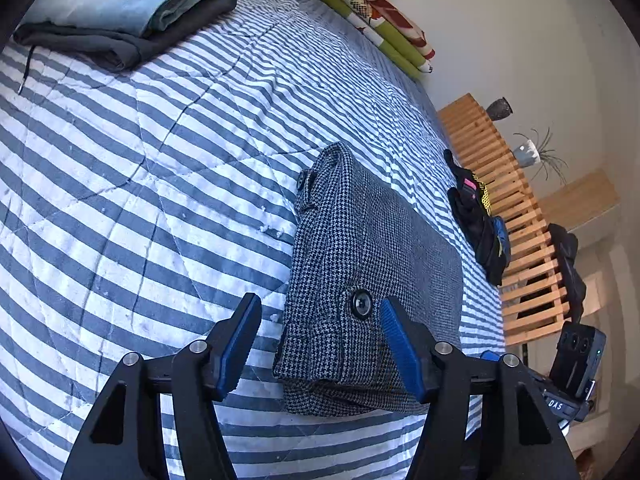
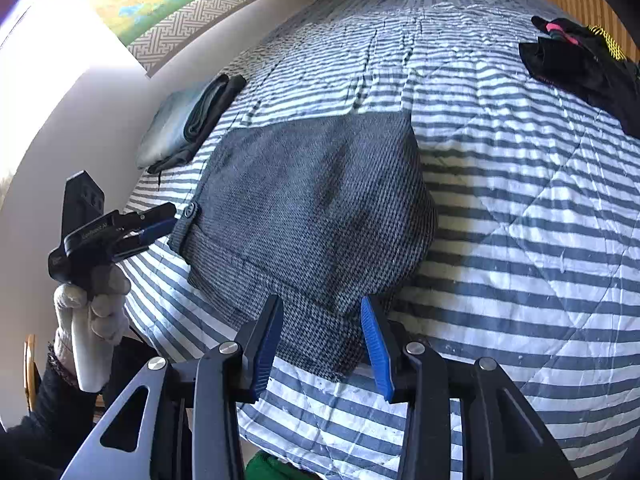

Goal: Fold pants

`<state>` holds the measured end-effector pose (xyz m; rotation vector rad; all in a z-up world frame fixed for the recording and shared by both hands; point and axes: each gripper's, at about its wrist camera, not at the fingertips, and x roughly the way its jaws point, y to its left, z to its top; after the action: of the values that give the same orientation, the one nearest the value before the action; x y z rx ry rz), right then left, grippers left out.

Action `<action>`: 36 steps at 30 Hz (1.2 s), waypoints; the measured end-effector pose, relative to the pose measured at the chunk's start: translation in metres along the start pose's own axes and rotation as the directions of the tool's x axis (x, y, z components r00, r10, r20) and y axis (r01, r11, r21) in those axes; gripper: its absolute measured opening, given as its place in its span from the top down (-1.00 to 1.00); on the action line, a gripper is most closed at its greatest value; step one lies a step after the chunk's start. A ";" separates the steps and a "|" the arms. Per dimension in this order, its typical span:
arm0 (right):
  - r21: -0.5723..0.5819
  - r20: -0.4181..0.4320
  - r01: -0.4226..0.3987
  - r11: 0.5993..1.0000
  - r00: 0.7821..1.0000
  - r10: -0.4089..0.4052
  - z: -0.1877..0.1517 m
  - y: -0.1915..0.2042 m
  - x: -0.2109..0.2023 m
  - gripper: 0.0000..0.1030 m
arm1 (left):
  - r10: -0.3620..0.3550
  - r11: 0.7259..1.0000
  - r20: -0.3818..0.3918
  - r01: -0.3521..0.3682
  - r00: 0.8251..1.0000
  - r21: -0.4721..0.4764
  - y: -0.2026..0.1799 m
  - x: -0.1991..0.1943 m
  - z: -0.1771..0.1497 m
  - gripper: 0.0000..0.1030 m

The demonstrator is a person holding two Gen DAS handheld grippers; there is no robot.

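Your left gripper (image 1: 320, 344) hangs with its blue-padded fingers (image 1: 236, 348) spread wide, and the near corner of the pants (image 1: 360, 248) sits between them; whether a pad actually touches the cloth is hard to say from this angle. Your right gripper (image 2: 322, 340) is likewise spread apart, straddling the near edge of the pants (image 2: 312, 208) without clamping it.

The pants lie folded into a compact, roughly rectangular bundle on the striped quilt (image 1: 140, 160), near the bed's close edge. The fabric is a grey houndstooth weave, stacked in several layers, with a dark button (image 1: 362, 303) just ahead of your left gripper and a second button (image 1: 301, 179) on a tab at the far corner. The top surface looks smooth and flat.

In the right wrist view your left hand (image 2: 94, 308), in a white glove, grips its handle and holds the left gripper (image 2: 154, 222) low at the bundle's left edge.

Farther up the bed a folded pile of teal and dark clothing (image 1: 120, 12) rests, a black garment (image 2: 580, 64) lies well apart toward the right side, and green patterned bedding (image 1: 368, 12) sits at the head.
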<state>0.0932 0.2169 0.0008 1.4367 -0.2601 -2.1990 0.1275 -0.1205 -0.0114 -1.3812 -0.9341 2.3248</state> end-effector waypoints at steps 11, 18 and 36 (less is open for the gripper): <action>-0.079 -0.054 0.097 0.992 0.993 -0.101 0.088 0.057 0.041 0.15 | -0.094 0.991 -0.059 0.088 0.994 -0.097 0.018 0.037 -0.015 -0.38; 0.075 -0.056 0.156 0.985 0.987 -0.152 0.080 -0.012 0.048 0.10 | -0.092 0.995 -0.083 0.088 0.992 -0.050 0.015 0.046 -0.007 -0.41; 0.218 -0.011 -0.157 0.963 0.986 0.163 0.028 -0.051 0.085 -0.34 | -0.035 0.999 -0.110 0.037 0.993 0.015 0.006 0.059 -0.001 -0.02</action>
<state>0.0254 0.2147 -0.0767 1.5024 -0.6012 -2.0671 0.0989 -0.0933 -0.0556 -1.4569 -0.8975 2.2009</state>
